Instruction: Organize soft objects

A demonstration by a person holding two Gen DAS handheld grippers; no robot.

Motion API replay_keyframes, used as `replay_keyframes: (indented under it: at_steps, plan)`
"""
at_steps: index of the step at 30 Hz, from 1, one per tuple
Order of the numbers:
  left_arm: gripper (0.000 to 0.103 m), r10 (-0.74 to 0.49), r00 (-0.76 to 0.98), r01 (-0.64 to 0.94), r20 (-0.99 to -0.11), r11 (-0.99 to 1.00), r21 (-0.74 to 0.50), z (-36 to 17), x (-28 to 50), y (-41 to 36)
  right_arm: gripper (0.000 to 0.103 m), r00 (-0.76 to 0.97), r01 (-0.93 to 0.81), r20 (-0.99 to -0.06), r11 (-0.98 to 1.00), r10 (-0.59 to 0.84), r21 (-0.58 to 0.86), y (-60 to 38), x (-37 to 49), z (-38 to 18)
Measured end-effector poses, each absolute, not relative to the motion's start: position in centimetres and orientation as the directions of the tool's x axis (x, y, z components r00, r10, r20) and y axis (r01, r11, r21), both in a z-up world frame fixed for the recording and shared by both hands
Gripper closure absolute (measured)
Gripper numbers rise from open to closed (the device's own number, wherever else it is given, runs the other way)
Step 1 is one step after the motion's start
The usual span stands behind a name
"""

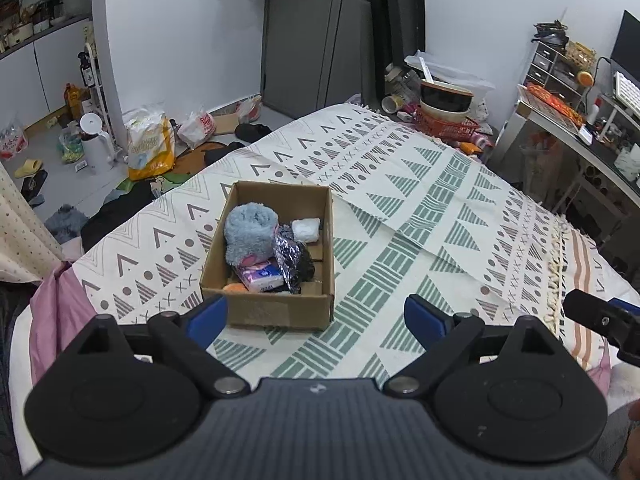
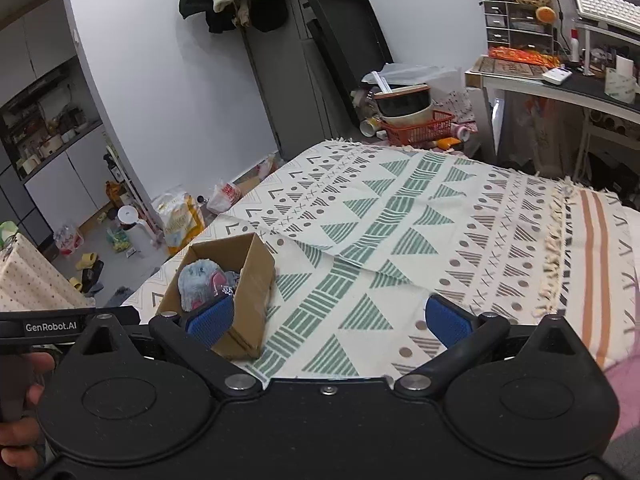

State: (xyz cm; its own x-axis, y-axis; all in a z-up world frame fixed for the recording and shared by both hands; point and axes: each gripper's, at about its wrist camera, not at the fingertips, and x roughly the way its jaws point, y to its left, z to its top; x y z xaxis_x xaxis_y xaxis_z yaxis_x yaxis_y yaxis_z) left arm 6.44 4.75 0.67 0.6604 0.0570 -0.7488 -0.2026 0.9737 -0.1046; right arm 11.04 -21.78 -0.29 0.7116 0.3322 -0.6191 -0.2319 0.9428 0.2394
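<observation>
The left gripper (image 1: 316, 320), black with blue rubber pads, hangs with its jaws spread wide and nothing between them, just short of the near wall of an open brown cardboard box (image 1: 268, 308). The right gripper (image 2: 328, 320) is likewise spread wide and empty, above the cream cloth with green and grey triangle patterns (image 2: 400, 216) that covers the surface; the box (image 2: 252, 296) sits just beyond its left pad. Inside the box lie a fluffy grey-blue plush roll (image 1: 250, 232), a pink-and-white tissue pack (image 1: 262, 276), a crinkled clear plastic bag over something black (image 1: 290, 256), a small white bundle (image 1: 306, 229) at the far wall, and an orange object (image 1: 234, 288) in the near corner. To the right of the box the cloth lies bare up to its tasselled fringe (image 2: 556, 264). The left wrist view looks down into the box and shows all its contents; the right wrist view sees it side-on, showing mostly the plush. Beyond the cloth's far edge stands a red plastic basket (image 2: 420, 130) holding stacked bowls.
</observation>
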Motion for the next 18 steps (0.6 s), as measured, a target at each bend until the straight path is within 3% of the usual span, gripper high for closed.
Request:
replay_keyframes:
  at_steps: [13, 18]
  plan:
    - [0.008, 0.053, 0.685, -0.186, -0.727, 0.977, -0.104, 2.7, 2.4, 3.7, 0.0, 0.731, -0.244, -0.601, 0.947, 0.322, 0.21, -23.1, 6.8, 1.7]
    - [0.003, 0.052, 0.694, -0.188, -0.718, 0.976, -0.111, 3.2, 0.8, 3.8, 0.0, 0.736, -0.236, -0.602, 0.951, 0.309, 0.2, -23.5, 5.8, 1.8]
